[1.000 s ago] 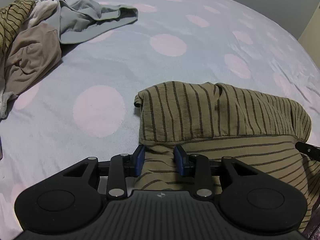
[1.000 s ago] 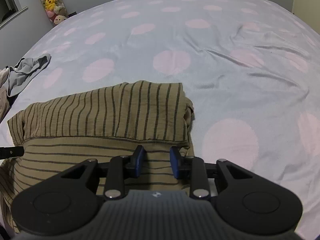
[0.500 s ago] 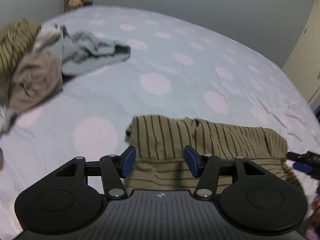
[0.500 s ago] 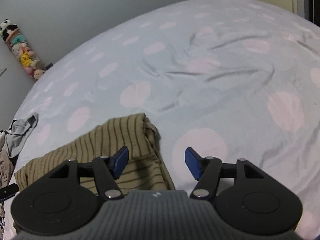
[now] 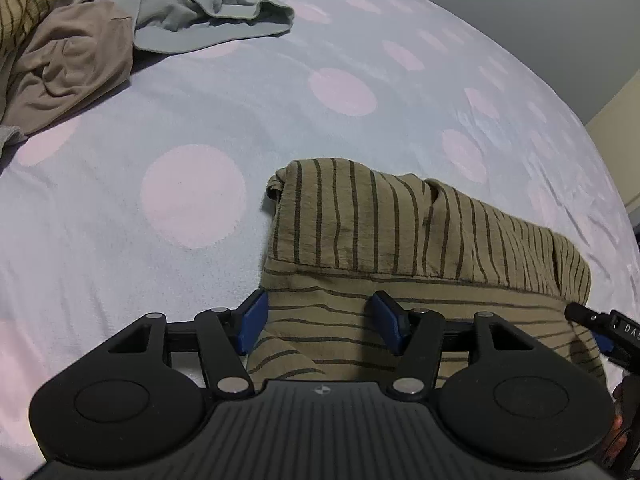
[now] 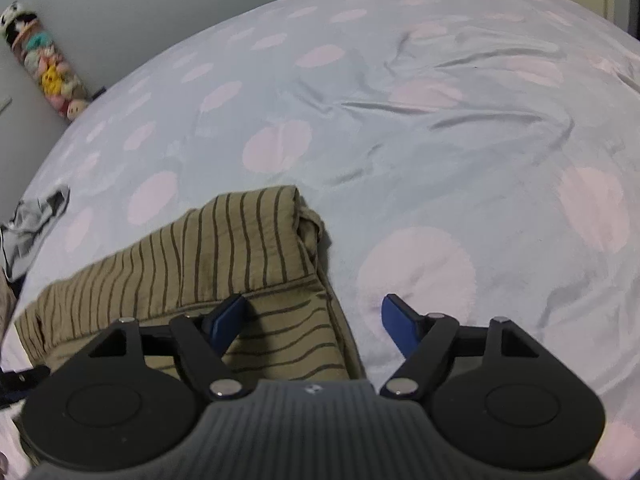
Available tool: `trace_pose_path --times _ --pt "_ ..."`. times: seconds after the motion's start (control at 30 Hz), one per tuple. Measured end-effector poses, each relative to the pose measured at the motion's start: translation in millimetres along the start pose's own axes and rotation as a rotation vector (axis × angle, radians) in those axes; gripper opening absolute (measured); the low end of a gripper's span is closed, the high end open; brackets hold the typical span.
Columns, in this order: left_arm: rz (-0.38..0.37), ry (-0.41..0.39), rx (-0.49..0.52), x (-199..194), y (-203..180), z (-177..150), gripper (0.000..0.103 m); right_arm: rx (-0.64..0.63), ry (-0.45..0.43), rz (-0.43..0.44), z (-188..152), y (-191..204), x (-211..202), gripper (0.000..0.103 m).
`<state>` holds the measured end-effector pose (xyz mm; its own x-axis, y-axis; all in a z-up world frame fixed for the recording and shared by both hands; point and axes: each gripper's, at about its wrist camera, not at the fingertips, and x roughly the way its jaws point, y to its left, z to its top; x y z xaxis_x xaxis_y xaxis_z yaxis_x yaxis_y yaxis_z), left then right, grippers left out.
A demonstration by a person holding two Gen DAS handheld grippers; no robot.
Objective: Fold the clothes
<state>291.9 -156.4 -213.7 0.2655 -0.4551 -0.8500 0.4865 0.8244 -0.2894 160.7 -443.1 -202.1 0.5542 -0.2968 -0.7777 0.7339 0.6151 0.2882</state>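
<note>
Left gripper and right gripper: both spread wide, empty, over the near corners of the folded olive striped cloth garment on the pale blue pink-dotted bedsheet. Open sheet beyond; crumpled clothes pile far left.

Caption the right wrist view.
Open right hand-held gripper poised over the folded striped garment on a polka-dot bedsheet.

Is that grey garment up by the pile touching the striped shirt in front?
Apart. The left wrist view shows the grey garment far up the bed, with a wide stretch of dotted bedsheet between it and the striped shirt.
</note>
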Motion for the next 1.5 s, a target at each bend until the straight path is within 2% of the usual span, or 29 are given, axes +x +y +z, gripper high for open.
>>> trace_pose_path --times 0.2,0.27,0.43,0.63,0.7,0.73,0.77,0.87,0.93,1.13,1.23,1.3,1.33,1.37,1.4,1.43,1.5 --pt "-0.01 -0.008 -0.001 4 0 -2 0.069 -0.017 0.023 0.013 -1 3 4 0.088" --pt "-0.022 -0.01 0.016 6 -3 -3 0.078 -0.022 0.03 0.018 -2 4 5 0.093" --pt "-0.009 -0.017 0.047 6 -6 -5 0.079 -0.051 0.052 0.025 -3 10 9 0.1" --pt "-0.061 -0.018 -0.022 3 6 -3 0.078 -0.024 0.052 0.047 -3 8 10 0.102" --pt "-0.073 -0.02 -0.043 1 9 -3 0.075 -0.005 0.04 0.06 -3 5 9 0.102" --pt "-0.072 -0.024 -0.061 -1 11 -3 0.069 0.014 0.028 0.069 -3 3 7 0.102" --pt "-0.07 -0.028 -0.08 -2 14 -3 0.059 0.037 0.013 0.08 -3 -1 4 0.1" --pt "-0.095 -0.039 -0.204 -7 33 -8 0.045 0.113 -0.019 0.107 -2 -13 -1 0.093" --pt "-0.114 -0.035 -0.253 -7 40 -10 0.041 0.162 -0.019 0.115 -1 -20 0 0.091" --pt "-0.073 -0.014 -0.145 0 21 -9 0.041 0.093 0.0 0.096 0 -9 6 0.091" --pt "-0.089 -0.011 -0.14 3 21 -10 0.041 0.082 0.011 0.118 0 -7 8 0.084" --pt "-0.099 -0.012 -0.139 4 20 -10 0.04 0.078 0.018 0.135 -1 -7 9 0.073" --pt "-0.104 -0.013 -0.135 5 20 -9 0.036 0.075 0.022 0.144 -1 -7 10 0.071" --pt "-0.111 -0.016 -0.137 5 20 -9 0.026 0.073 0.026 0.152 -1 -7 11 0.064" --pt "-0.119 -0.018 -0.14 4 20 -10 0.022 0.071 0.029 0.161 -1 -6 11 0.055" --pt "-0.127 -0.021 -0.142 3 20 -10 0.018 0.069 0.033 0.17 -1 -6 12 0.052" --pt "-0.129 -0.035 -0.148 1 20 -10 0.017 0.065 0.04 0.187 -2 -6 13 0.052"
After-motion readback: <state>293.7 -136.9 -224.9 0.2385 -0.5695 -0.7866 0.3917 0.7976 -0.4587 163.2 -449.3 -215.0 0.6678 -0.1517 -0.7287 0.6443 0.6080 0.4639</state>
